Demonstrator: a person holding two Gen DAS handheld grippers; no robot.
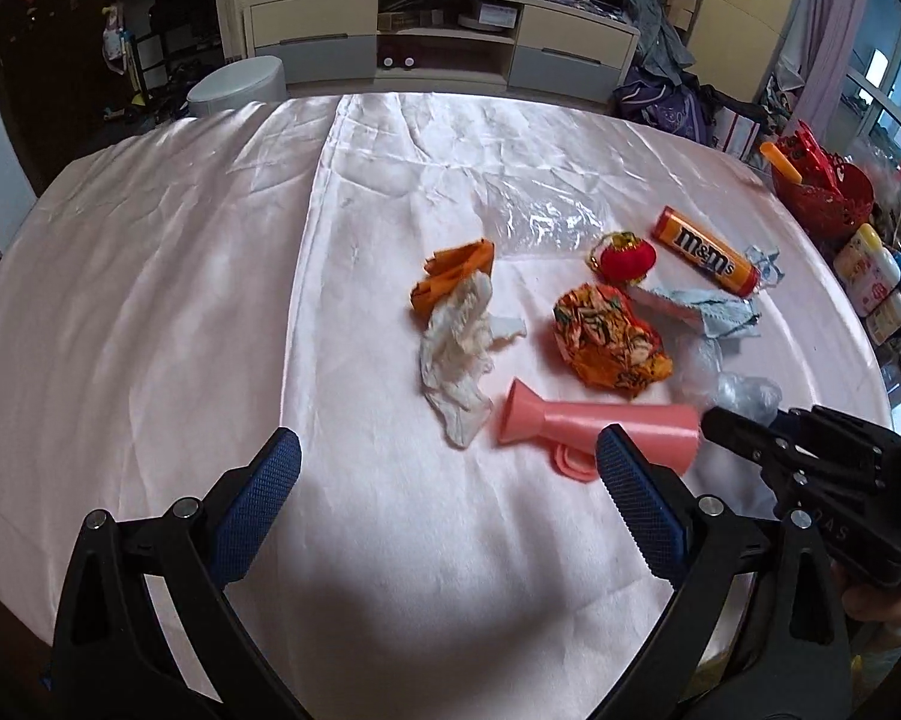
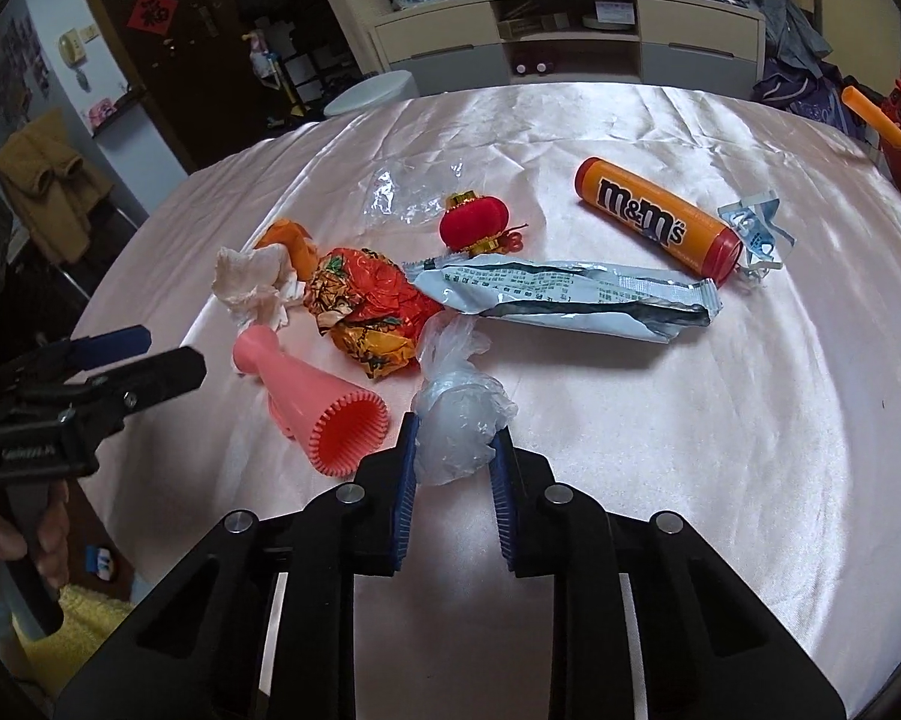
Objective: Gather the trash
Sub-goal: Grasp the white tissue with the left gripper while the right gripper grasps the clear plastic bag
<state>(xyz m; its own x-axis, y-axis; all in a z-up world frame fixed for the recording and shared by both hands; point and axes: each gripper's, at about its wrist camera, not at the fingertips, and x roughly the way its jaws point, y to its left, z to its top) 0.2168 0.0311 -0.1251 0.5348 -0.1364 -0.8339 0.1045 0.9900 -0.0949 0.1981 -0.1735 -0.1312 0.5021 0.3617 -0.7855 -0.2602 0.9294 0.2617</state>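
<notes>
Trash lies on a pink satin tablecloth [image 1: 180,300]. My right gripper [image 2: 455,444] is shut on a crumpled clear plastic wad [image 2: 459,420], also seen in the left wrist view [image 1: 744,393]. My left gripper [image 1: 447,450] is open and empty, just short of a pink plastic horn [image 1: 600,429] [image 2: 324,408]. Nearby lie a white tissue [image 1: 456,354], an orange crumpled wrapper [image 1: 606,342] [image 2: 372,312], a silver snack wrapper [image 2: 564,297], an M&M's tube [image 1: 708,255] [image 2: 654,219] and a small red lantern [image 1: 627,258] [image 2: 473,221].
A clear plastic sheet [image 1: 540,216] and folded orange paper [image 1: 450,276] lie farther back. A red basket [image 1: 822,192] and bottles [image 1: 870,276] stand at the table's right edge. A TV cabinet [image 1: 438,36] and a grey stool [image 1: 237,84] are beyond the table.
</notes>
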